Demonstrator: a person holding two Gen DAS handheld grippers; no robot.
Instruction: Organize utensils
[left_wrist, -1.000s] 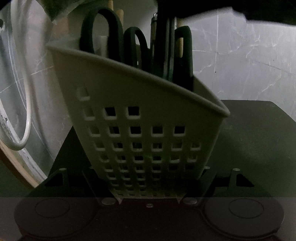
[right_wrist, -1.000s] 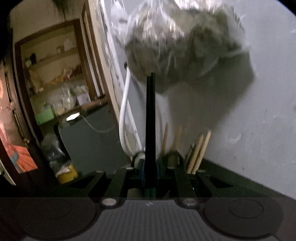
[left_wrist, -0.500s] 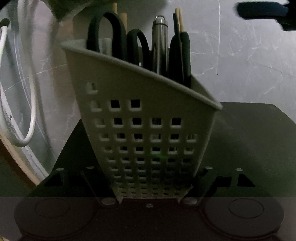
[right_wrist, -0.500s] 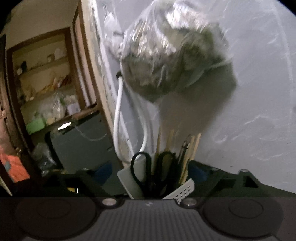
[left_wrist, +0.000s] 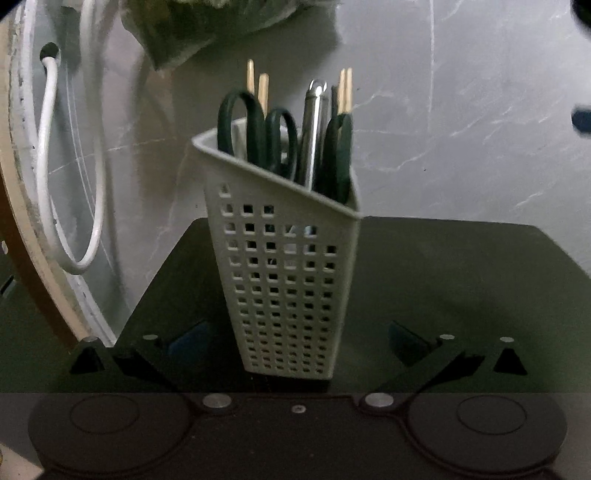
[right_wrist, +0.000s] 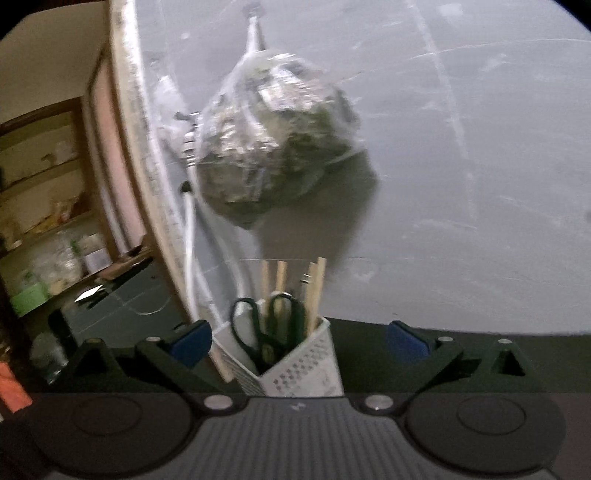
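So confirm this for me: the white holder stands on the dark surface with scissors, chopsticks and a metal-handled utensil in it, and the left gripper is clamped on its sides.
Not clamped. In the left wrist view the left gripper has just been opening; its fingers stand clear of the white holder, which stands between them untouched. The scissors, chopsticks, metal-handled utensil and dark surface are as stated.

White perforated utensil holder (left_wrist: 284, 288) stands upright on the dark tabletop, holding scissors (left_wrist: 258, 136), chopsticks (left_wrist: 345, 90), a steel handle (left_wrist: 316, 125).

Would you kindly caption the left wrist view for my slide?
White perforated caddy holding scissors, chopsticks, between the open left gripper.
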